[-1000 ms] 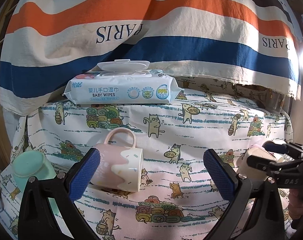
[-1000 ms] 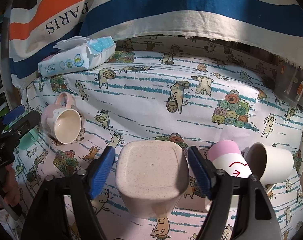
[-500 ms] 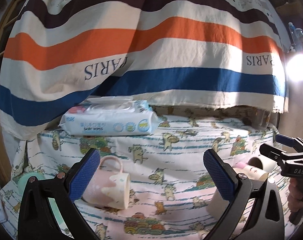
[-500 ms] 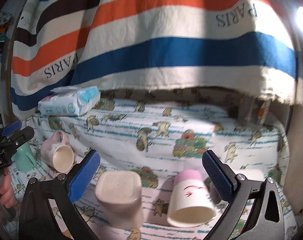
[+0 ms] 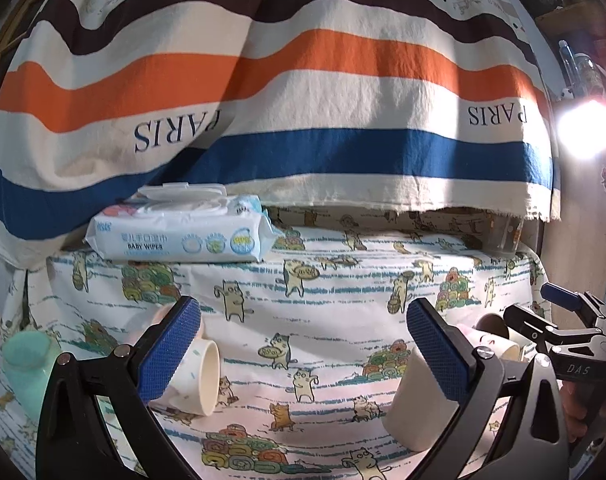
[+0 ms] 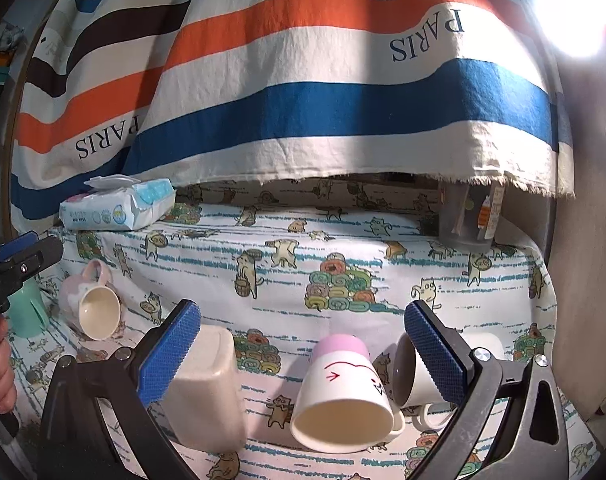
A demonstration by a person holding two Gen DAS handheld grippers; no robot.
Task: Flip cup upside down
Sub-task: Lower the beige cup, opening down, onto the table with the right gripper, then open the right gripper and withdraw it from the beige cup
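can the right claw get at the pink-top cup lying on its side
Probably yes. The right claw is open, and the pink-top cup lies between its fingers with nothing in front. The brown-lined mug crowds the cup's right side, so that finger has little room.

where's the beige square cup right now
In the right wrist view the beige square cup stands upside down on the cat-print cloth, low and left of centre, beside the pink-based cup lying on its side.

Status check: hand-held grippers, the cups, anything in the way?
Both hand-held grippers, left and right, open and empty. Beige square cup upside down; pink-banded cup and pink mug on their sides. Nothing blocking.
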